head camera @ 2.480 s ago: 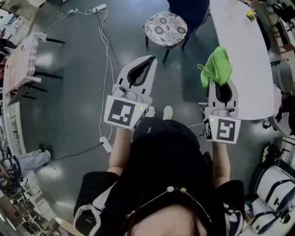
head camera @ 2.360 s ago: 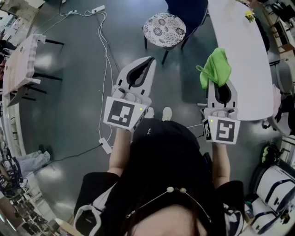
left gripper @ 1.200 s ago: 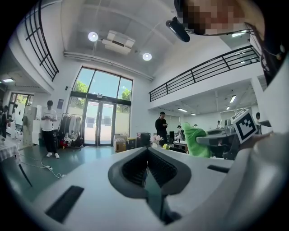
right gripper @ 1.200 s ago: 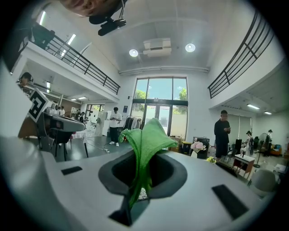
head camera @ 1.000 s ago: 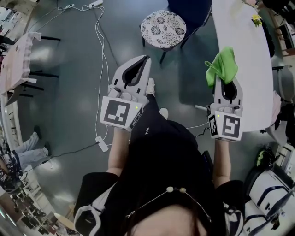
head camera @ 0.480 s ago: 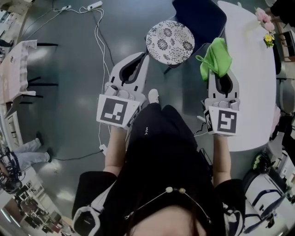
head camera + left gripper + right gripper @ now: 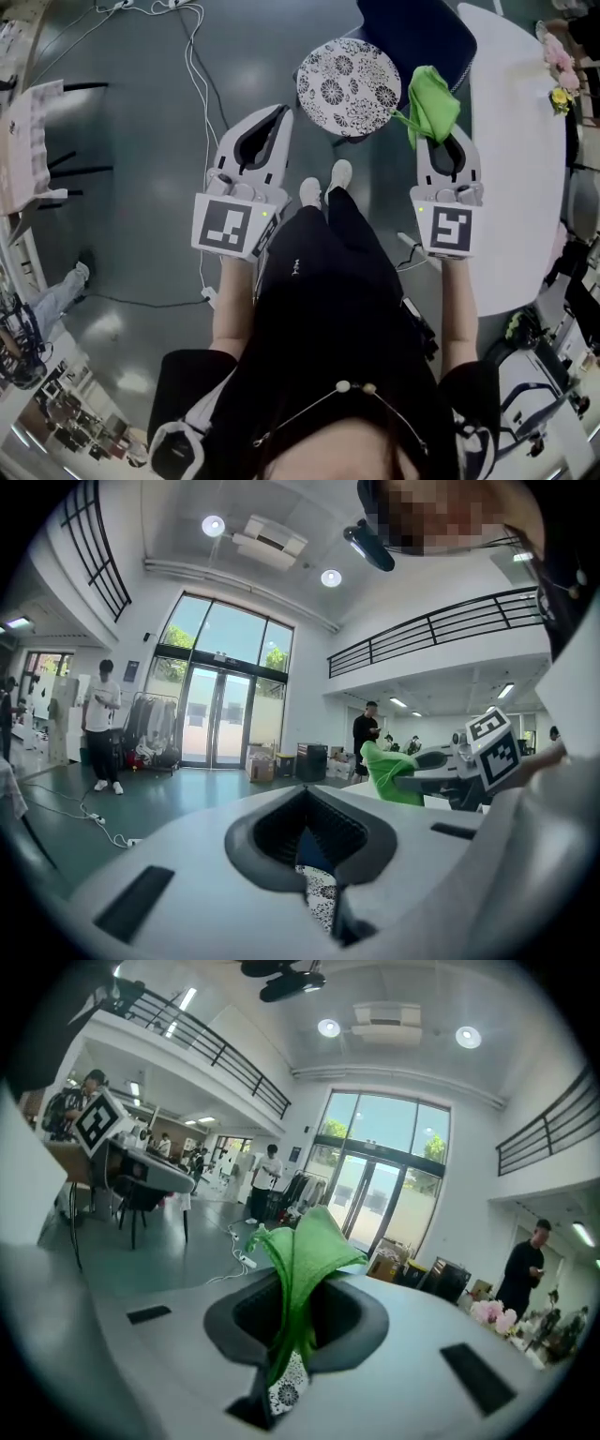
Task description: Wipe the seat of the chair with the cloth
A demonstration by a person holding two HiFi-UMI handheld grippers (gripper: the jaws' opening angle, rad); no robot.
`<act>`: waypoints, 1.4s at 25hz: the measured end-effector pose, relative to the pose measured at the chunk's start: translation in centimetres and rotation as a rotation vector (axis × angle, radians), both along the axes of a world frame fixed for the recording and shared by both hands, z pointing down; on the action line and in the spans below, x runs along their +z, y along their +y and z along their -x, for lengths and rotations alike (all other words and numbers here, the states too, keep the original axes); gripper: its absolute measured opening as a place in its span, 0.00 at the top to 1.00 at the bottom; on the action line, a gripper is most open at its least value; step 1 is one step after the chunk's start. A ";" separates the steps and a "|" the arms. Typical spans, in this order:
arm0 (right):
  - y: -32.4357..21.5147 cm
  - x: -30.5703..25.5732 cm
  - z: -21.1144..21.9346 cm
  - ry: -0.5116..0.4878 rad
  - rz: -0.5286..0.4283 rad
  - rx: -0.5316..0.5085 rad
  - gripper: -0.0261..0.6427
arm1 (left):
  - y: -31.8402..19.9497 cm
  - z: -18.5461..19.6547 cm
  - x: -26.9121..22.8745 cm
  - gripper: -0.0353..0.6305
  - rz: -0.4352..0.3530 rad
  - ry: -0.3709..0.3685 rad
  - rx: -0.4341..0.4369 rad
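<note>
The chair has a round black-and-white patterned seat (image 7: 349,75) and a dark blue back (image 7: 417,33); it stands on the floor just beyond both grippers. My right gripper (image 7: 439,133) is shut on a green cloth (image 7: 431,103), which sticks up past the jaw tips and hangs beside the seat's right edge. The right gripper view shows the cloth (image 7: 305,1251) pinched in the jaws, with a sliver of patterned seat (image 7: 281,1393) below. My left gripper (image 7: 280,112) is held in the air left of the seat, shut and holding nothing. The left gripper view shows the cloth (image 7: 389,771).
A long white table (image 7: 511,169) runs along the right with flowers (image 7: 561,94) at its far end. White cables (image 7: 202,56) trail over the grey floor at the left, near a small table (image 7: 28,141). The person's shoes (image 7: 323,183) are just short of the chair.
The person has stepped toward the chair, so the seat now lies close in front of both grippers. The right gripper still holds the cloth; the left stays shut.
</note>
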State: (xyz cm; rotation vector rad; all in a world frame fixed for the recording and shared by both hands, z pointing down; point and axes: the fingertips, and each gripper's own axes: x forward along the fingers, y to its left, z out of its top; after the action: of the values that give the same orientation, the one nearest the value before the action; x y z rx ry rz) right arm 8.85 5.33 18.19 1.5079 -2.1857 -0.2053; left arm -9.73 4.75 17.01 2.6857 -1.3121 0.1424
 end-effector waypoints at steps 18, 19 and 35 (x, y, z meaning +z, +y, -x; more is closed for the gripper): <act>-19.1 24.1 0.4 0.429 0.167 -0.272 0.88 | -8.1 -3.3 9.8 0.94 0.138 0.019 -0.087; -20.1 25.5 0.7 0.447 0.167 -0.272 0.88 | -8.3 -3.2 10.9 0.94 0.150 0.013 -0.082; -27.6 48.2 5.7 0.880 0.253 -0.539 0.88 | -13.4 -3.1 23.3 0.94 0.183 0.065 -0.074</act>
State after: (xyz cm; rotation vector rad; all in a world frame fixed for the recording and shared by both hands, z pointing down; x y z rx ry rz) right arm 3.16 -22.30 66.35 0.4880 -1.7219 -0.6064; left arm -6.66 -8.60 40.29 2.4664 -1.3085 0.1566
